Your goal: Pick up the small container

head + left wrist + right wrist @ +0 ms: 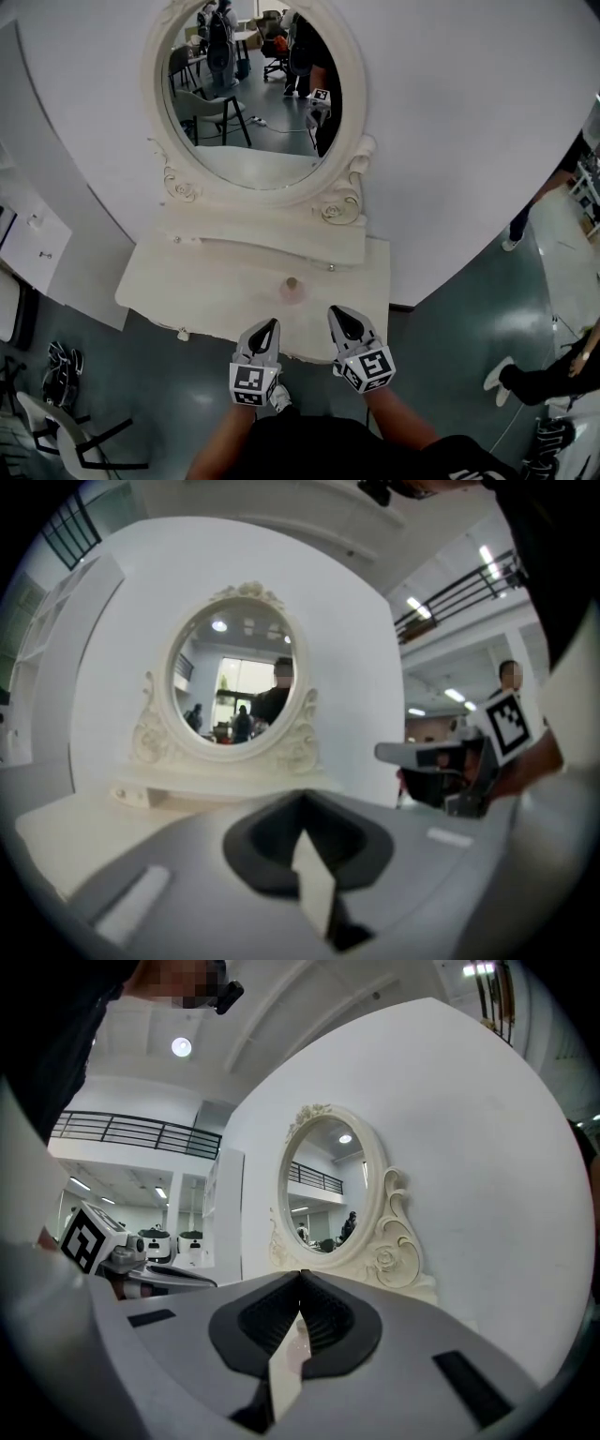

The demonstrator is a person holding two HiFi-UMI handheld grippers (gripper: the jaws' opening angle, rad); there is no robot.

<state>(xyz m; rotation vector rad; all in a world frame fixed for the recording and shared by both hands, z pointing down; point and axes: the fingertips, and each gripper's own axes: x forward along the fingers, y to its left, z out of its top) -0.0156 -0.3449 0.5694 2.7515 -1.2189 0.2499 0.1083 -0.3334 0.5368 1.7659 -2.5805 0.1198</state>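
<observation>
Both pairs of jaws are together and empty as left gripper (269, 326) and right gripper (337, 315) approach, container (292, 291) on the table (206, 281) just ahead between them, so one must open next.

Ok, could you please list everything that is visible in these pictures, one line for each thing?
dressing table: one, cream white, centre, against the white wall
oval mirror: one, carved cream frame, on the back of the dressing table
small container: one, pale pink with a brownish lid, on the tabletop, ahead of both grippers
chair: one, white with black legs, on the floor at lower left
cabinet: one, white, at the left edge
bystander's leg: one, dark trousers, at the right edge
left gripper: one, grey, black jaws together, empty
right gripper: one, grey, black jaws together, empty
</observation>
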